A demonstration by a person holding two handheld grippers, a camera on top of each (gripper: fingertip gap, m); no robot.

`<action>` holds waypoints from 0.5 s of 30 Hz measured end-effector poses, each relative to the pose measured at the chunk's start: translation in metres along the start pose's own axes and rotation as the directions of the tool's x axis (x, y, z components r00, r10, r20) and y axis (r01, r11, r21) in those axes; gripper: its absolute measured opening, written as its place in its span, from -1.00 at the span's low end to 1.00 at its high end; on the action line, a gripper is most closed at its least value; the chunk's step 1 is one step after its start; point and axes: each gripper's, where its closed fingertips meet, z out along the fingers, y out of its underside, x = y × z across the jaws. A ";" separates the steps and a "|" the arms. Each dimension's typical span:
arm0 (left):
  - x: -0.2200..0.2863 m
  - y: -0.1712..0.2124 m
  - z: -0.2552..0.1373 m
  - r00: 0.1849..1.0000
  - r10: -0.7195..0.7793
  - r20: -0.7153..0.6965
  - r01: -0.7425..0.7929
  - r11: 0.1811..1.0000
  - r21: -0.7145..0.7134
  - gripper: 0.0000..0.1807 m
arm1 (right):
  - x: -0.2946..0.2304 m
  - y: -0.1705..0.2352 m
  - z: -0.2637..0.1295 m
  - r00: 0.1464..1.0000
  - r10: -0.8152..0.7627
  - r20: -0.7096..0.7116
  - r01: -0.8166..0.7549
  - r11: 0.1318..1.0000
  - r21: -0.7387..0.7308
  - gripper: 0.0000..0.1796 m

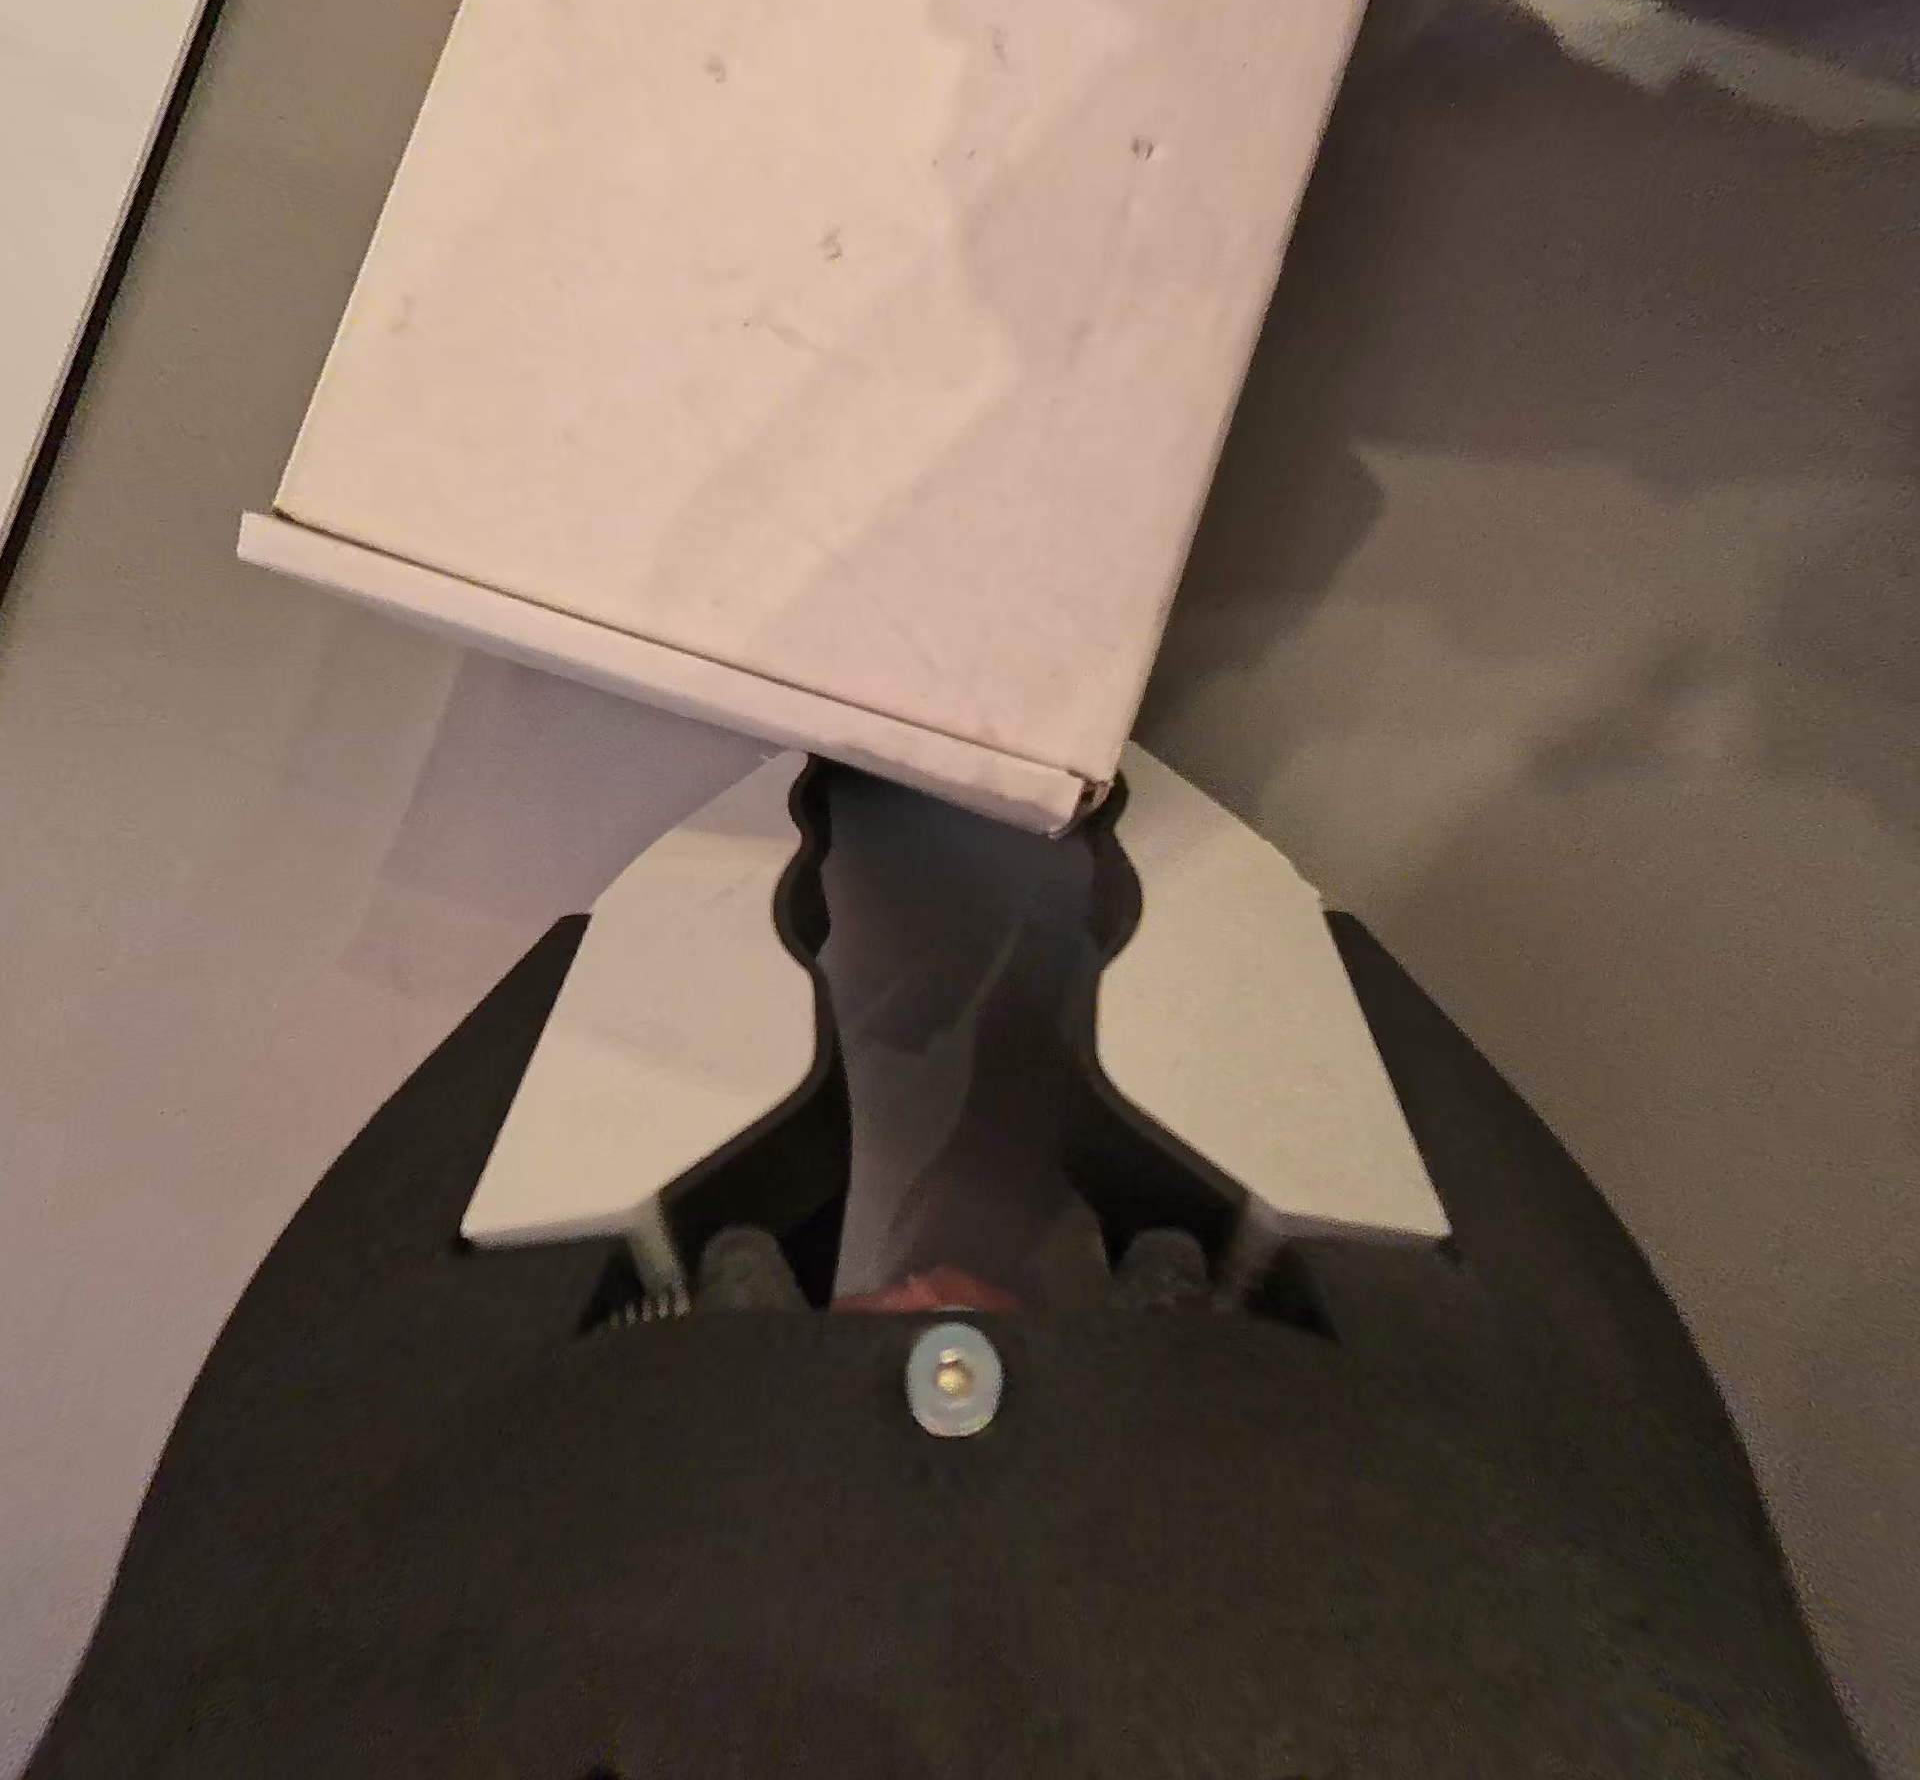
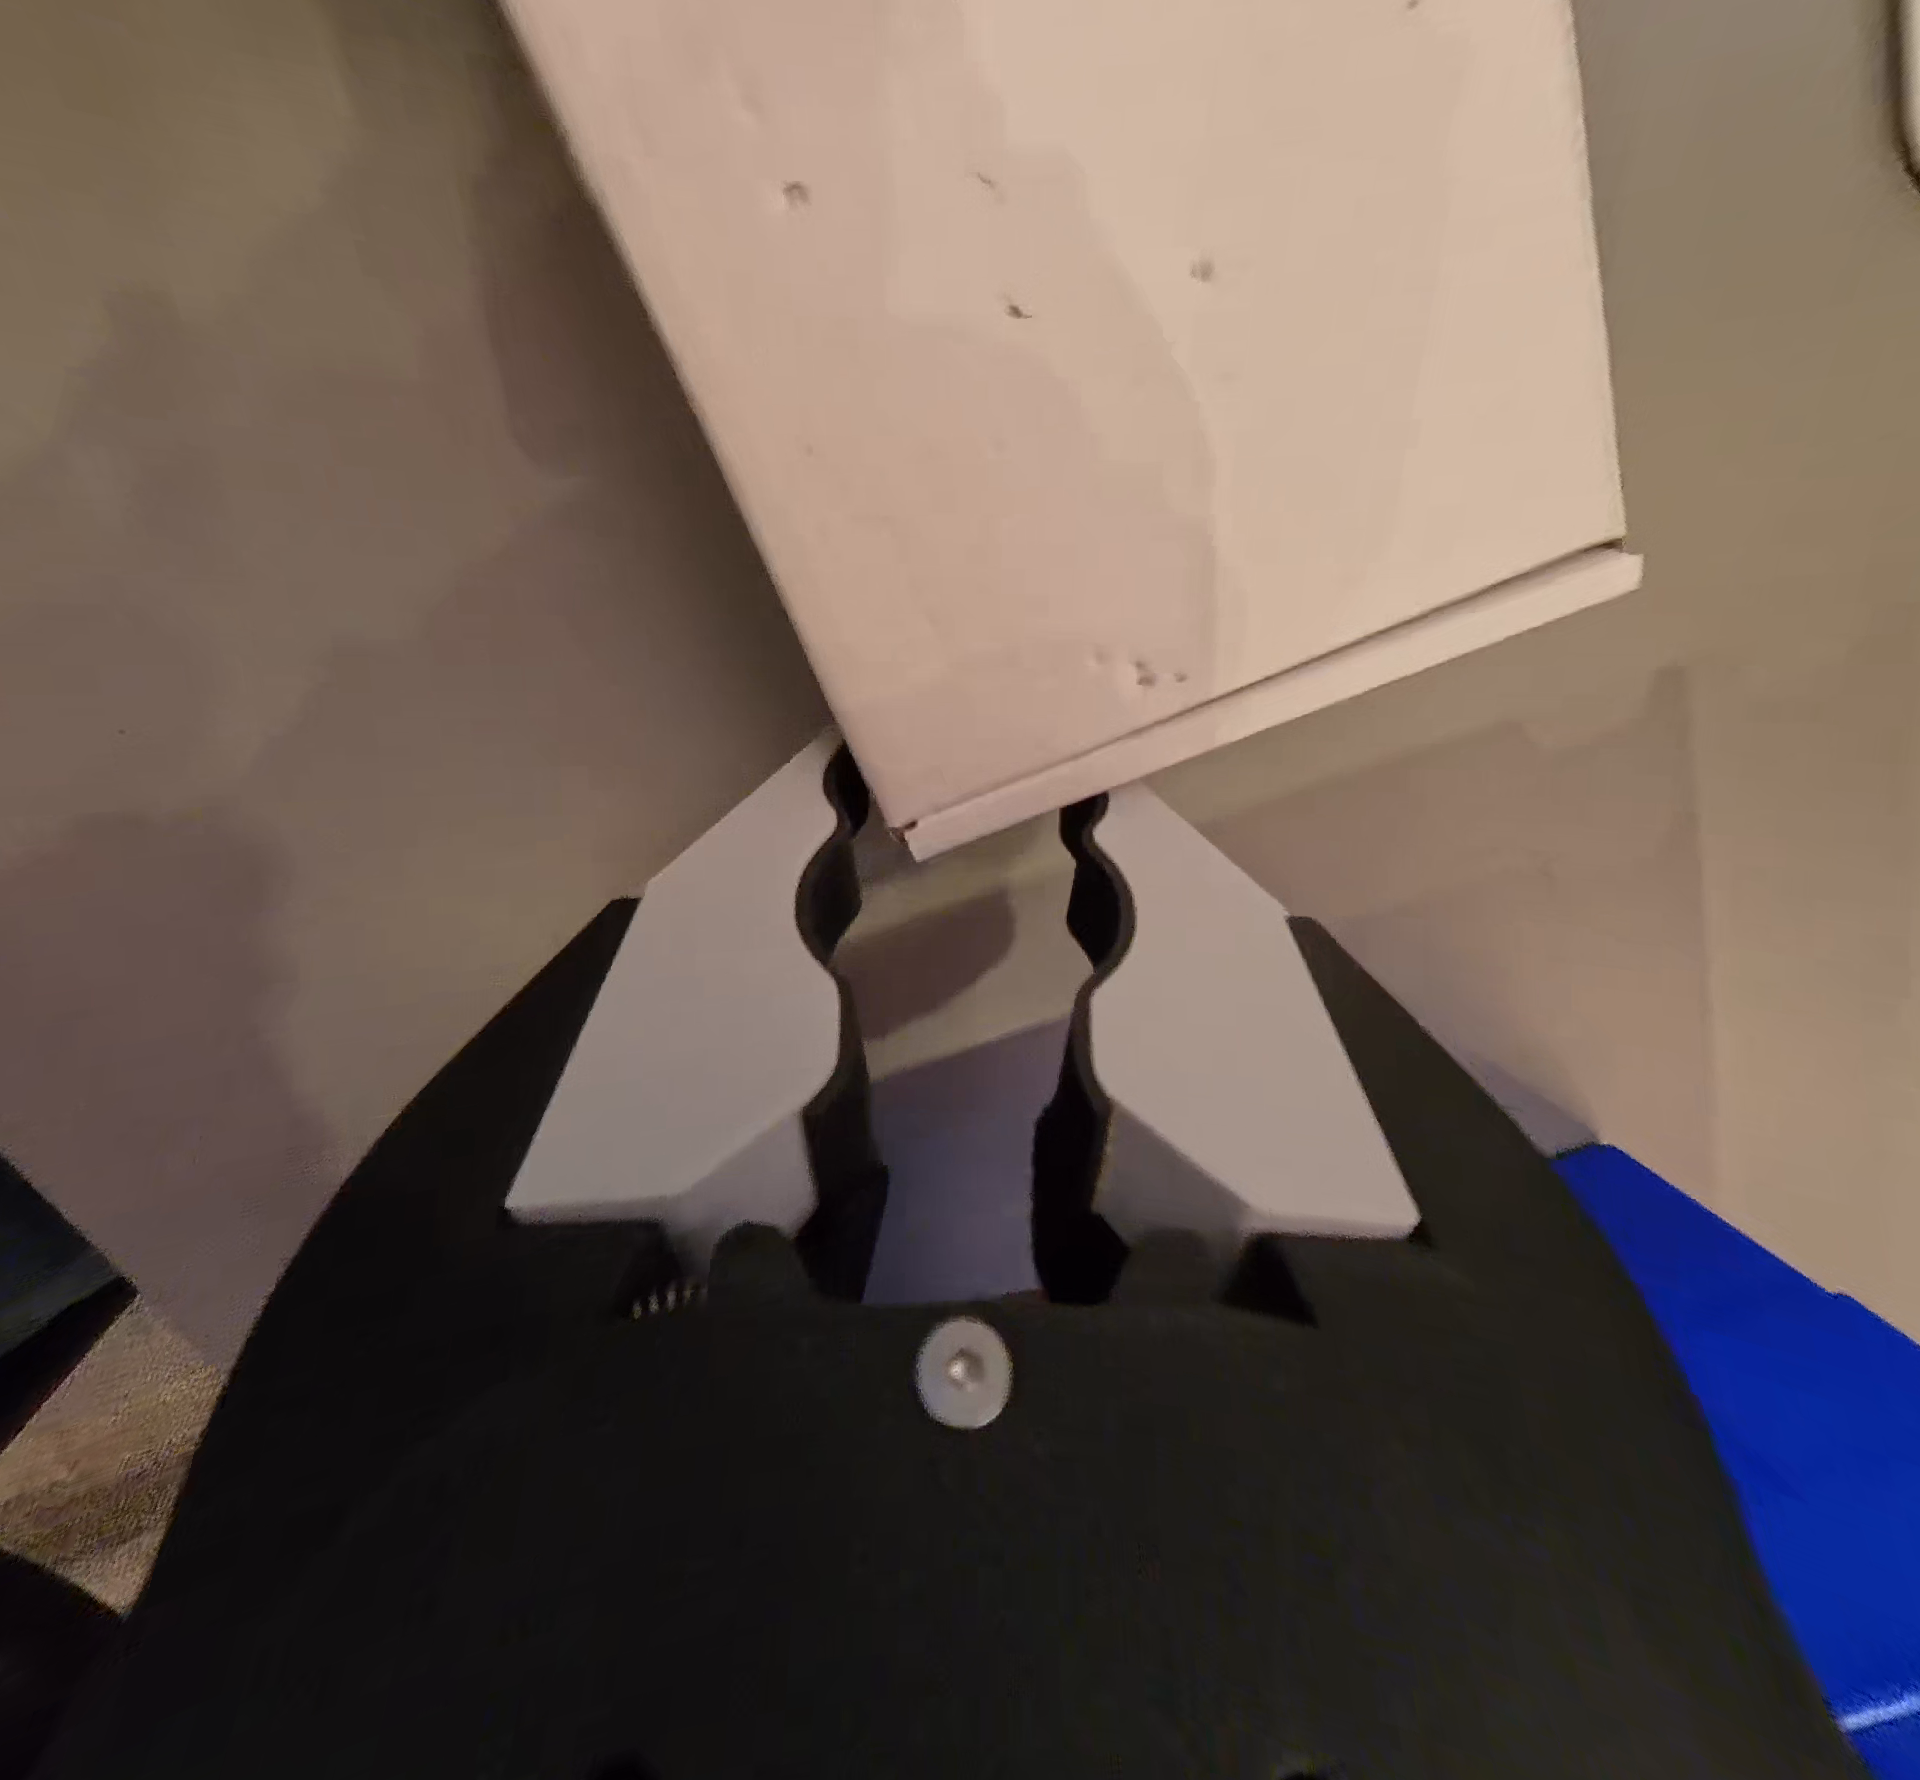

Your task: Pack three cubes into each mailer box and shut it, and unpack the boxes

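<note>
Left tool (image 1: 951,800) points forward, jaws parted a little; right tool (image 2: 971,800) likewise. Both tilt downward.

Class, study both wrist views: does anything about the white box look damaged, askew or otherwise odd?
Yes. The white mailer box is shut, but its lid is scuffed, with small dark dents and nicks scattered across it. It also lies at an angle to both grippers, a near corner pointing between each one's open jaws. Nothing looks spilled.

We see plain grey-beige tabletop (image 1: 1507,587), matte, soft overlapping shadows, warm dim light. White rounded-corner panel with dark edge (image 1: 94,172) at far left. Bright blue object (image 2: 1766,1367) lower right, can't tell what.
</note>
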 end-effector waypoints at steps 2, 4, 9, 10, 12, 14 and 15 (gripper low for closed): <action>0.000 0.000 0.000 1.000 0.002 0.004 -0.002 1.000 -0.008 -0.51 | 0.000 0.001 0.000 1.000 -0.012 -0.012 0.012 1.000 -0.025 -0.64; 0.000 0.000 0.000 1.000 0.004 0.011 -0.004 1.000 -0.008 -0.51 | 0.000 0.001 0.000 1.000 -0.004 -0.012 0.003 0.999 -0.032 -0.65; 0.005 0.002 -0.003 0.999 -0.021 -0.034 0.021 0.999 -0.027 -0.55 | 0.010 0.006 -0.013 0.997 0.043 -0.060 -0.045 0.999 -0.020 -0.37; 0.006 0.003 -0.005 0.999 -0.029 -0.040 0.028 0.999 -0.027 -0.52 | 0.012 0.006 -0.022 0.997 0.051 -0.066 -0.051 0.999 -0.003 -0.22; 0.009 0.005 -0.006 0.998 -0.038 -0.056 0.037 0.999 -0.027 -0.43 | 0.014 -0.009 -0.039 0.997 0.039 -0.072 -0.034 0.997 0.063 0.07; 0.011 0.003 -0.005 0.997 -0.037 -0.066 0.036 0.999 -0.016 -0.44 | 0.011 -0.027 -0.043 0.996 -0.033 -0.088 0.039 0.997 0.068 0.31; 0.012 0.002 -0.004 0.997 -0.042 -0.066 0.042 0.999 -0.011 -0.44 | 0.008 -0.037 -0.040 0.994 -0.073 -0.085 0.078 0.995 0.055 0.40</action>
